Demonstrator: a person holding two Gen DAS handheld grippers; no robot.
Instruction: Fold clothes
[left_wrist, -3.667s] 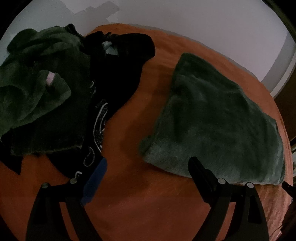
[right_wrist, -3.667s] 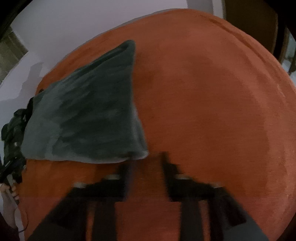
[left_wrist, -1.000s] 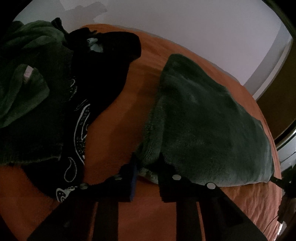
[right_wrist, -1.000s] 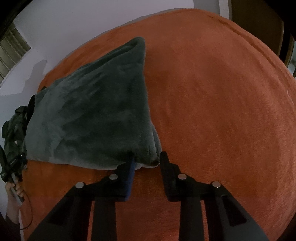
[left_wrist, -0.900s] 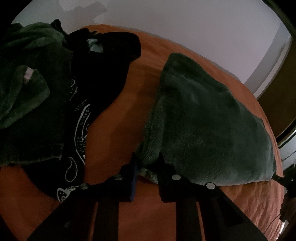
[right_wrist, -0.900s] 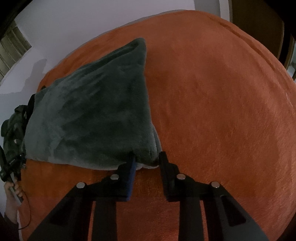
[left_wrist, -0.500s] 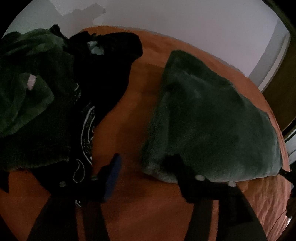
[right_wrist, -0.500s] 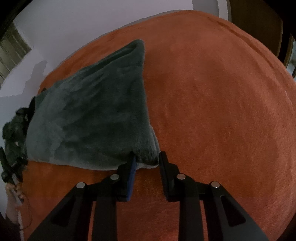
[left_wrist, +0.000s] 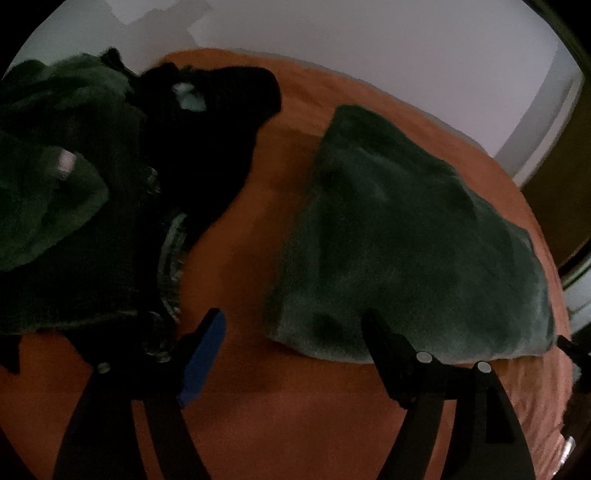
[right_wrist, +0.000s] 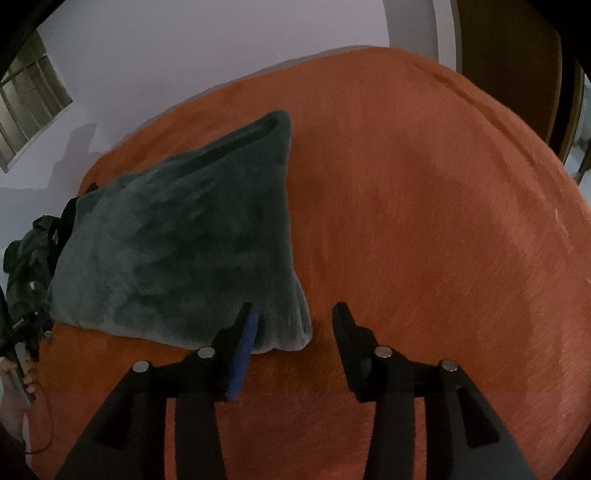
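Burnt-orange bed cover (right_wrist: 424, 221) fills the view. On it, a plain dark grey-green folded fleece (right_wrist: 184, 251). A deeper green fuzzy garment (left_wrist: 55, 206) shows a small pale tag, and a black garment (left_wrist: 207, 147) carries a white paisley print. Both sets of tongs are black, each with one blue pad (left_wrist: 203, 350).

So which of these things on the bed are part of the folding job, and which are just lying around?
Part of the job:
- folded grey-green fleece garment
- left gripper and right gripper, both opening and letting go of it
- unfolded pile: green fleece, black printed garment

Just there:
- orange bedspread
- white wall
- window
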